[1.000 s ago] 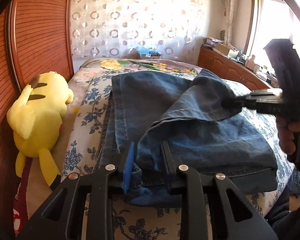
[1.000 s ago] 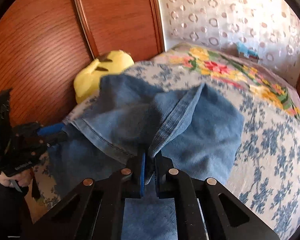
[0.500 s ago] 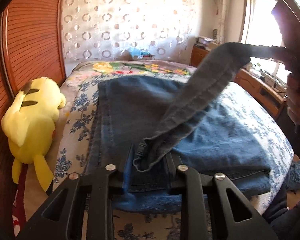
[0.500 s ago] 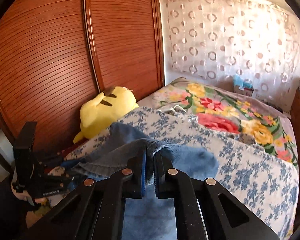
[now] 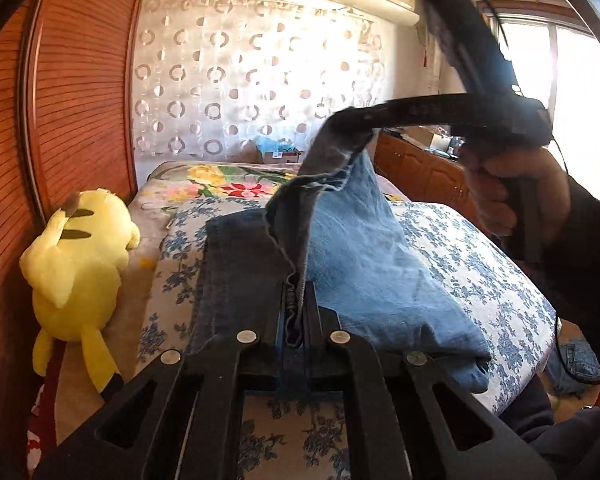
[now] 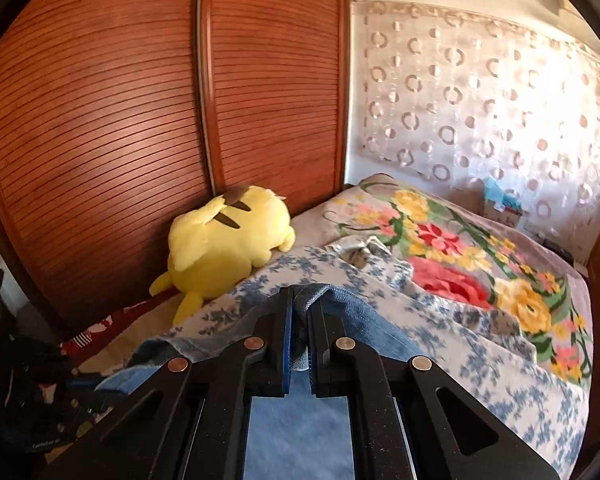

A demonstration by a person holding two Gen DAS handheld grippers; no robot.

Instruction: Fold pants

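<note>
pants [image 5: 364, 248]: our left gripper [image 5: 298, 312] clamps the hem low by the bed [image 5: 480, 248] | right gripper [image 6: 299, 320] pinches it too, held high, hand [image 5: 516, 188] around the handle

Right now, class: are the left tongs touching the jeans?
Touching. The left wrist view shows the left tongs clamped on the jeans hem.

The left gripper [image 5: 296, 316] is black plastic with silver screws and blue pads. A bare hand [image 5: 512, 188] emerges from a dark sleeve.
</note>
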